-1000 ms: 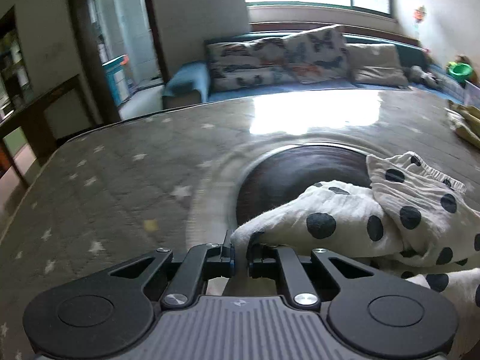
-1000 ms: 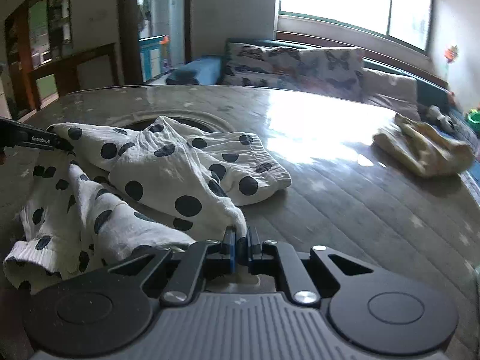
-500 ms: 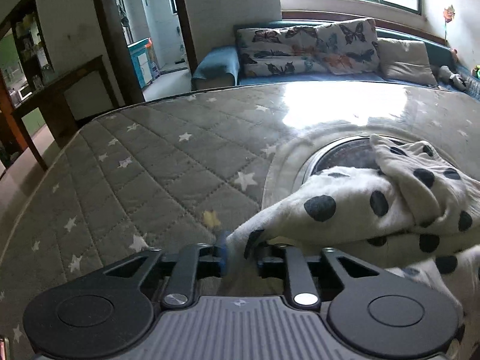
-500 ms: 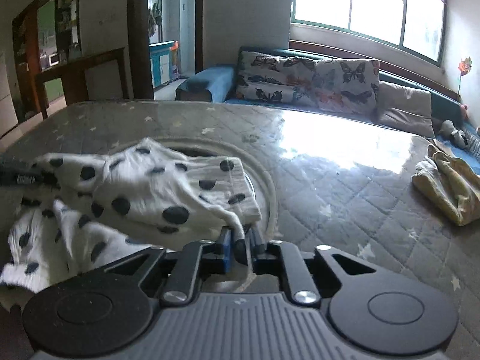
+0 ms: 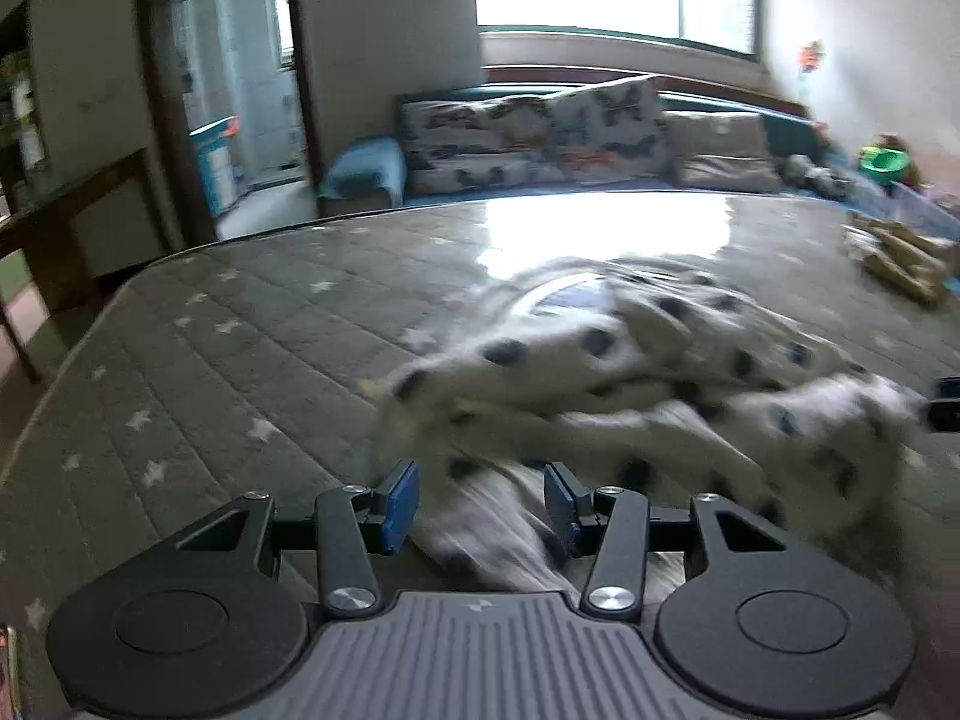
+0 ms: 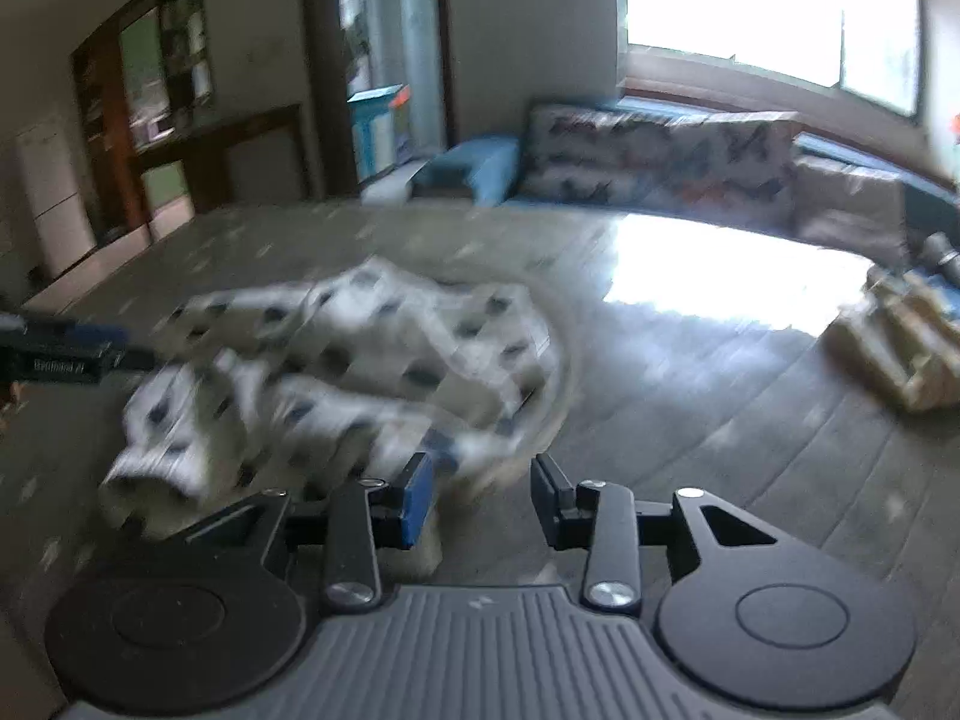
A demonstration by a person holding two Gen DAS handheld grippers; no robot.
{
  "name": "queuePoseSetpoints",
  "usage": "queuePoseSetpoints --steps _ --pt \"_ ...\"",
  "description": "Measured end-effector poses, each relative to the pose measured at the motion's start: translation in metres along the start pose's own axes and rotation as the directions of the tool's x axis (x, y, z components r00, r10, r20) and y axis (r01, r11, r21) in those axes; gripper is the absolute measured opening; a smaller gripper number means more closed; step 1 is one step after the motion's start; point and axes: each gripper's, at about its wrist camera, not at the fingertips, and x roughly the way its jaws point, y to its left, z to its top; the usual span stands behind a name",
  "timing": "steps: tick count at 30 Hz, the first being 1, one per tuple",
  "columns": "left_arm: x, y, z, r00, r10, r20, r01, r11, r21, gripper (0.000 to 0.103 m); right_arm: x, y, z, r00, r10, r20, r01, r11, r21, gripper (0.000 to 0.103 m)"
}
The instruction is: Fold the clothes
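A white garment with black dots (image 5: 630, 372) lies crumpled on the grey star-quilted table (image 5: 240, 360), blurred by motion. My left gripper (image 5: 480, 504) is at its near left end. Its jaws are opening, and a loose fold lies between the blue pads without being pressed. In the right wrist view the garment (image 6: 336, 372) spreads ahead and to the left. My right gripper (image 6: 480, 498) is at its near right corner with its jaws opening. A cloth tip lies by the left pad (image 6: 417, 501) and nothing is gripped. Each gripper's tip shows at the edge of the other's view.
A yellowish garment (image 6: 900, 354) lies in a heap at the table's far right. Behind the table runs a sofa with butterfly cushions (image 5: 540, 138). The table's rounded left edge (image 5: 90, 324) drops to the floor, with dark wooden furniture (image 5: 54, 222) beyond it.
Both grippers were shut on the dotted garment's corners and have let go. Their jaws now stand apart, and the garment has dropped onto the table. The left gripper has drawn back.
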Motion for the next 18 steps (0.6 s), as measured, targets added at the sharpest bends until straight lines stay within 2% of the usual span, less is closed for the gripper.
queuePoseSetpoints --steps 5,8,10,14,15,16,18 --pt "-0.022 -0.025 -0.024 0.994 -0.111 -0.014 0.111 0.992 0.056 0.052 0.013 0.013 -0.014 0.999 0.038 -0.034 -0.039 0.999 -0.035 0.039" --pt "-0.028 -0.040 -0.036 0.990 -0.137 -0.015 0.138 0.985 0.108 0.054 0.022 0.016 -0.014 0.998 0.051 -0.040 -0.052 0.998 -0.026 0.040" --pt "-0.025 -0.046 -0.041 0.992 -0.126 -0.021 0.127 0.983 0.131 0.054 0.026 0.017 -0.016 0.997 0.061 -0.046 -0.062 0.998 -0.021 0.040" --pt "-0.018 -0.047 -0.045 0.992 -0.120 -0.038 0.123 0.985 0.118 0.054 0.029 0.020 -0.017 0.995 0.089 -0.053 -0.089 0.996 -0.010 0.036" --pt "-0.017 -0.047 -0.046 0.992 -0.120 -0.039 0.124 0.985 0.117 0.052 0.029 0.020 -0.017 0.994 0.091 -0.054 -0.092 0.996 -0.009 0.033" --pt "-0.016 -0.047 -0.047 0.992 -0.120 -0.040 0.124 0.985 0.117 0.045 0.029 0.021 -0.018 0.994 0.093 -0.053 -0.093 0.996 -0.005 0.027" --pt "-0.014 -0.048 -0.048 0.992 -0.117 -0.039 0.121 0.985 0.124 0.039 0.028 0.021 -0.019 0.994 0.096 -0.052 -0.096 0.995 0.003 0.022"
